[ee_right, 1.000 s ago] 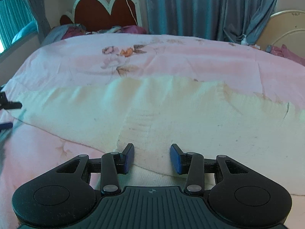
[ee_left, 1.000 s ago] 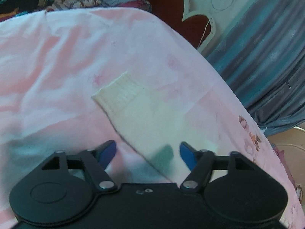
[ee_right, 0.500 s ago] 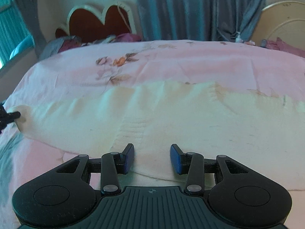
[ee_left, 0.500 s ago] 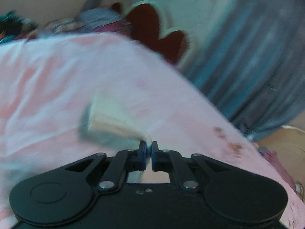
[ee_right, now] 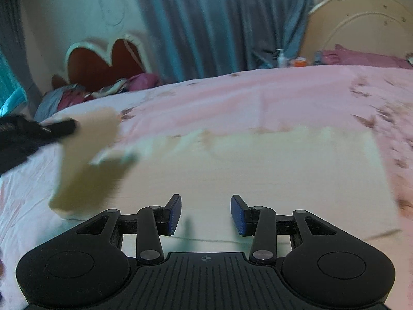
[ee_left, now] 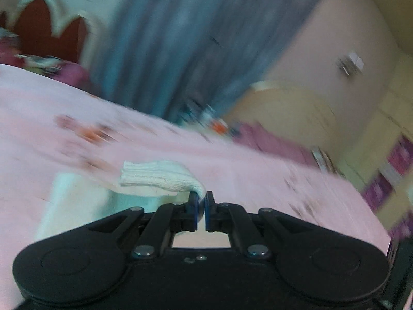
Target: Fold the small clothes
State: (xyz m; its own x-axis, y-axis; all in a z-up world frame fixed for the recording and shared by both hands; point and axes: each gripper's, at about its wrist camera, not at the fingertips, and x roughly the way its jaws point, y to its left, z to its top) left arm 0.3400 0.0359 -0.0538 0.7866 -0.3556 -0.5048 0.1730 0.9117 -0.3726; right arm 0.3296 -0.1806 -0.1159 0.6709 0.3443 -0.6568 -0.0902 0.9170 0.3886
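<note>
A cream knitted sweater [ee_right: 271,170] lies spread on the pink bed sheet [ee_right: 232,98]. My left gripper [ee_left: 201,201] is shut on the sweater's sleeve [ee_left: 157,178], whose ribbed cuff sticks out to the left, lifted off the bed. In the right wrist view that same left gripper [ee_right: 69,126] comes in from the left edge with the sleeve [ee_right: 87,160] hanging from it, blurred. My right gripper [ee_right: 205,213] hovers over the sweater's near edge, jaws apart, nothing between its blue pads.
A red heart-shaped headboard [ee_right: 103,62] and pillows [ee_right: 85,93] stand at the far left, grey-blue curtains [ee_right: 219,20] behind the bed. A cream cabinet [ee_left: 296,113] and a cream round panel [ee_right: 361,23] are beyond the bed's far side.
My left gripper closed on the sleeve, lifted it and swung it toward the sweater's body. The right gripper shifted along the sweater's near edge, still open.
</note>
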